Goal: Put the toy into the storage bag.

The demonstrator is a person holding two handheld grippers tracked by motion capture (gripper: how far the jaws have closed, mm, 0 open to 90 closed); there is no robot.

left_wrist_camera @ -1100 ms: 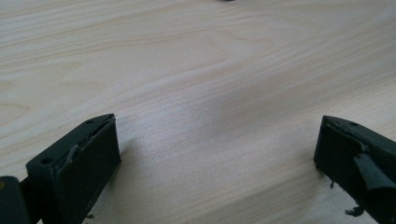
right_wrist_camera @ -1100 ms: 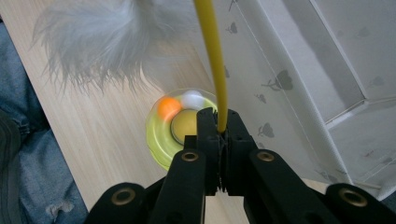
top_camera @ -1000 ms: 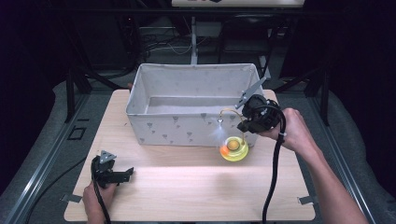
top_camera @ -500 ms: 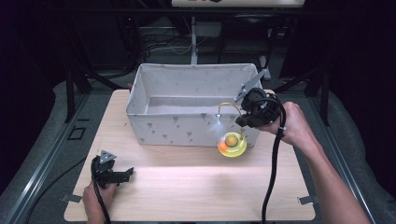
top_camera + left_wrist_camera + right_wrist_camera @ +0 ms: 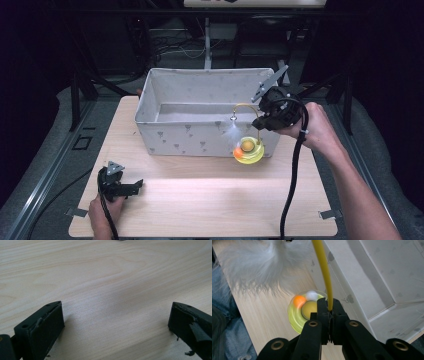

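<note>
Cat toy lifted by its yellow wire at the front right corner of the fabric bin; left gripper idle.

Left to right: left gripper (image 5: 131,187) rests low on the wooden table (image 5: 200,200) near the front left edge, jaws spread wide with bare wood between them, holding nothing. Mid-table, the white fabric bin (image 5: 200,135) stands with its open top up. At its front right corner hangs the cat toy (image 5: 248,149), a yellow-green round tray with an orange ball, clear of the table, just in front of the bin wall. Its yellow wire (image 5: 324,272) arcs up to a white feather (image 5: 254,267). Right gripper (image 5: 328,307) has its jaws closed together on the wire just above the tray.
</note>
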